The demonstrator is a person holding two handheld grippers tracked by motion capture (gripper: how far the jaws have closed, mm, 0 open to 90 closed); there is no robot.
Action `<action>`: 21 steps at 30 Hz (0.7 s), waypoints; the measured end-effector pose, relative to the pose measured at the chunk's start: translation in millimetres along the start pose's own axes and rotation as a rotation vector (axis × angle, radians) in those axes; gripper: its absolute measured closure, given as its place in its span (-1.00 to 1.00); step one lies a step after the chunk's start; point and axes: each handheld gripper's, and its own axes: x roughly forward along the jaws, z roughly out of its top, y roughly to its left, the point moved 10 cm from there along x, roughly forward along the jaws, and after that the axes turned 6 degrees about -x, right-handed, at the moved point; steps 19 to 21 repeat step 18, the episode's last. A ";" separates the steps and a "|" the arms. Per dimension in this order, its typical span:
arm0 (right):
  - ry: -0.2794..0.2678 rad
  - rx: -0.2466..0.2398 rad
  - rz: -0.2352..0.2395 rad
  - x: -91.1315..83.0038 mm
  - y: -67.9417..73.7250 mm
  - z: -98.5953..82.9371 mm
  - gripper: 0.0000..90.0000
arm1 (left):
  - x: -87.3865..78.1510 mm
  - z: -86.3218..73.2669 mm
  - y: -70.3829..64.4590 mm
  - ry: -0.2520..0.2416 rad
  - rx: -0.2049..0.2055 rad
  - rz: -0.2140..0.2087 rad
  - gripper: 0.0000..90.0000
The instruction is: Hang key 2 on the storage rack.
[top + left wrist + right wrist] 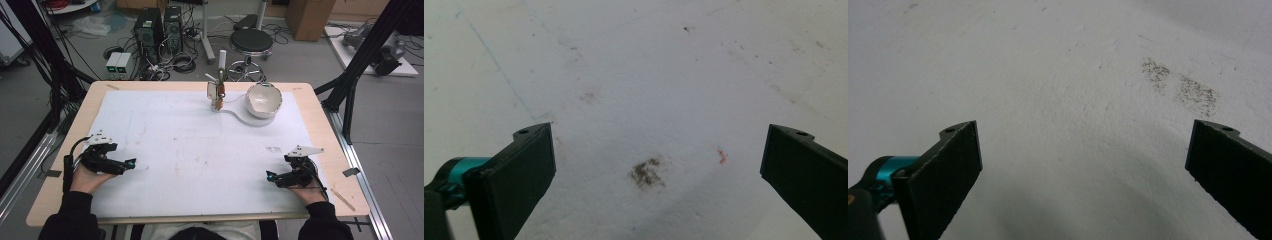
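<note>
A white bowl (263, 100) stands tilted on a white base at the far side of the table. Left of it sits a small clear jar (216, 92) with utensils and a white stick poking out of it. My left gripper (131, 164) rests at the near left of the white mat, held in a hand, and my right gripper (270, 175) rests at the near right. Both stand open with nothing between the jaws, seen in the left gripper view (656, 165) and the right gripper view (1083, 165), over bare stained mat.
A white mat (200, 150) covers most of the wooden table (320, 110). Black frame struts (350, 75) rise at the right and left edges. Behind the table stand a stool (251, 41), computer towers (150, 27) and cables on the floor.
</note>
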 end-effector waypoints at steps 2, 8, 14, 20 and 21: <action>0.000 0.000 0.001 -0.5 0.2 0.1 -0.99 | -4.6 -5.2 3.8 -0.003 -0.009 0.012 -0.96; -0.001 0.003 -0.004 -1.0 0.9 0.5 -0.99 | -16.1 -20.2 13.1 0.003 -0.038 0.025 -0.96; -0.001 0.005 -0.001 -1.0 0.1 0.6 -0.99 | -24.2 -22.6 17.8 -0.018 -0.048 0.038 -0.96; -0.003 0.007 -0.006 -1.6 -0.8 0.4 -0.99 | -24.8 -19.3 15.8 -0.027 -0.040 0.032 -0.96; -0.003 0.007 -0.006 -1.6 -0.8 0.4 -0.99 | -24.8 -19.3 15.8 -0.027 -0.040 0.032 -0.96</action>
